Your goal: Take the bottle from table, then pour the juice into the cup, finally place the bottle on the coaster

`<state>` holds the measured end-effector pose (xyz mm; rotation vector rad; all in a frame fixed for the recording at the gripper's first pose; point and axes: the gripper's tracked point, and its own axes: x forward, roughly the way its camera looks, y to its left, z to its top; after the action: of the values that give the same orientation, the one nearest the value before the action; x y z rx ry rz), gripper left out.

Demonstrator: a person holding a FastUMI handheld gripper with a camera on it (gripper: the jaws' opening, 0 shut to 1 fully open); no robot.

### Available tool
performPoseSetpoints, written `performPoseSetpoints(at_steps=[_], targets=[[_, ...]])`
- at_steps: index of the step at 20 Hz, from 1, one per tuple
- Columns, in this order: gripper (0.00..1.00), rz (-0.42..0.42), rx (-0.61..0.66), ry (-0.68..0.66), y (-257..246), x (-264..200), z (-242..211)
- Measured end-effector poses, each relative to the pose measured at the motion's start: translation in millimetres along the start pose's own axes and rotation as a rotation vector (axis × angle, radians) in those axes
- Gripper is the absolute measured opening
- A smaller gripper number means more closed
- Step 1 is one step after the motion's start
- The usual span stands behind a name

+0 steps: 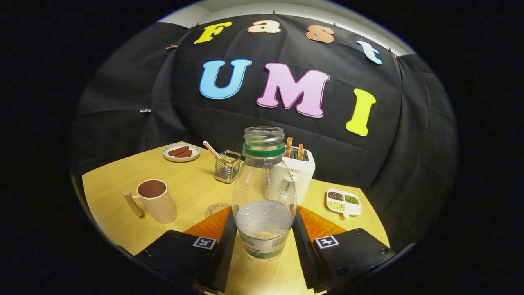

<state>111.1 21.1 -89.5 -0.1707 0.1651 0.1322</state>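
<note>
Clear plastic bottle (264, 192), uncapped, part-filled, is being flanked by gripper (264, 241) fingers at lower body; contact unclear. Thin, slippery wall is being judged crushable: light squeeze advised.

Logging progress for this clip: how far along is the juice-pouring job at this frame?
Early stage. The gripper has its fingers on either side of the uncapped bottle, which stands upright on the table with liquid in its lower part; whether both fingers press on it I cannot tell. Left: pouring into the cup, then setting the bottle on the coaster beside it.
</note>
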Motion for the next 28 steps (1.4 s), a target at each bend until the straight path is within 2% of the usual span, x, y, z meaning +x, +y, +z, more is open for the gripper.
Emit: performPoseSetpoints(at_steps=[7,11,21,28], targets=[[0.72,0.014,-0.163,-0.021,25.3,6.5,41.0],[0.72,-0.015,-0.267,-0.020,43.9,11.3,53.3],[0.72,-0.106,-0.529,0.053,61.3,33.4,48.9],[0.72,-0.121,-0.729,0.086,84.8,35.7,41.3]])
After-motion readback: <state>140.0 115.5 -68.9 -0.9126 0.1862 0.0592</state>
